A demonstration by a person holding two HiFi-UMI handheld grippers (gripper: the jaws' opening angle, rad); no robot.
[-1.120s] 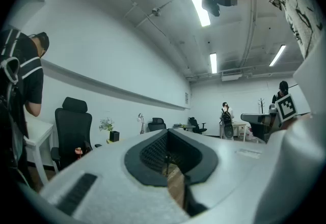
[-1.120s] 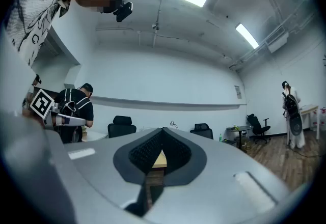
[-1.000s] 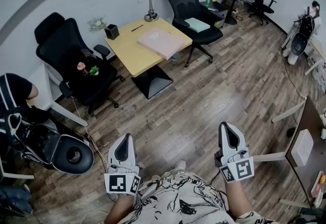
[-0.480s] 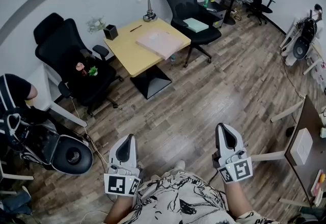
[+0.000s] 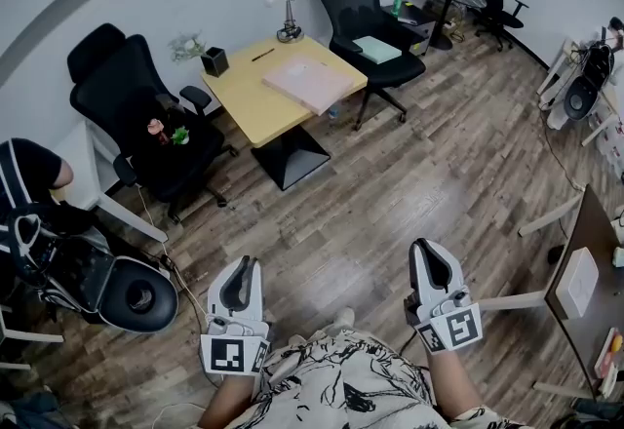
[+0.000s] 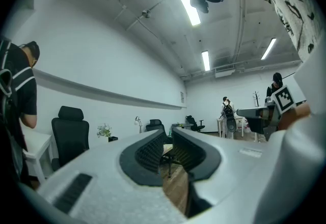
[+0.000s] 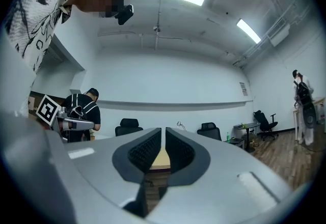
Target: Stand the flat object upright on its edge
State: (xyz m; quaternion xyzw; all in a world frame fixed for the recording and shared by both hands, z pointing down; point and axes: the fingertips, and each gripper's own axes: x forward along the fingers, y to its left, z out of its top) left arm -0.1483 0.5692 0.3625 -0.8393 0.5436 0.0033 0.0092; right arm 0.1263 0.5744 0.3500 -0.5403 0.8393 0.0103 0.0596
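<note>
1. The flat object (image 5: pixel 310 81), a pale pink slab, lies flat on the yellow table (image 5: pixel 244 105) at the far side of the room, toward the table's right end.
2. Both grippers are held low over the wood floor (image 5: pixel 390 174), close to the person's body and well apart from the table.
3. The left gripper (image 5: pixel 245 265) points level toward the table. Its jaws have just parted a trifle, leaving only a thin slit with nothing between them.
4. The right gripper (image 5: pixel 427 248) is empty too, with its jaws pressed almost together.
5. A desk lamp (image 5: pixel 285 13) stands at the table's back edge.
6. Black office chairs flank the table – one (image 5: pixel 127 96) at its left, another (image 5: pixel 356 3) behind its right corner.
7. Another person (image 5: pixel 24 178) in dark clothes stands at the left edge.
</note>
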